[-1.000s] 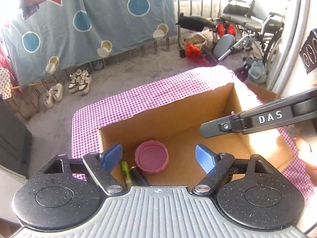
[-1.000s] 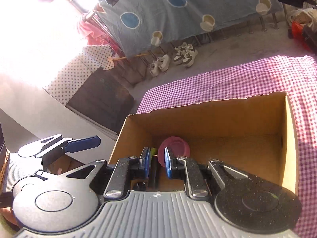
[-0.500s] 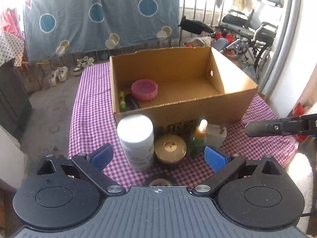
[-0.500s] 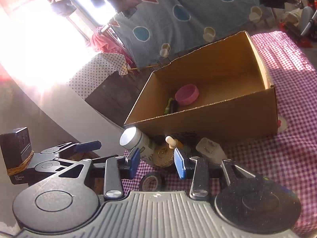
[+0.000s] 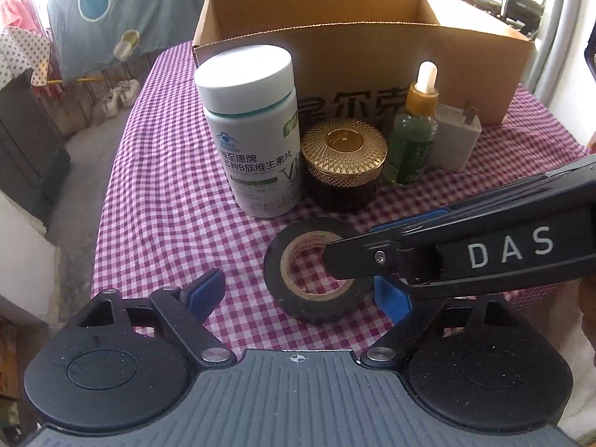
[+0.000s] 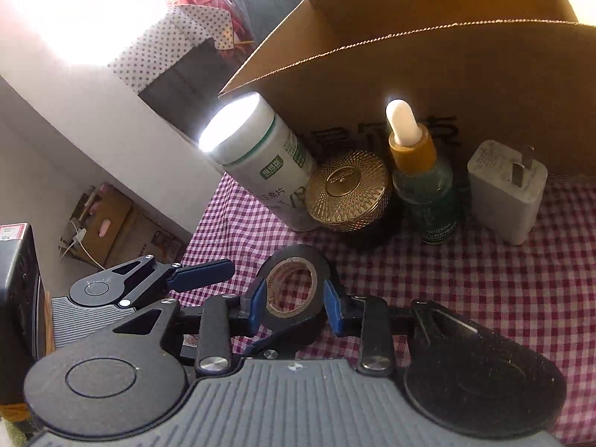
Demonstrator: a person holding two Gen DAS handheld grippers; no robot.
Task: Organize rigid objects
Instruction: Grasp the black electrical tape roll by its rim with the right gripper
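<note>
black tape roll, purple-checked tablecloth

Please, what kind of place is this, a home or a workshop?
Most likely a home, perhaps a balcony or a covered porch. A checked tablecloth covers the table, a patterned sheet hangs behind it with shoes on the floor below, and a vitamin bottle stands with other household things.

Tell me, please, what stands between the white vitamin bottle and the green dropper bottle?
The gold-lidded jar stands between the vitamin bottle and the dropper bottle; both wrist views show it.
</note>
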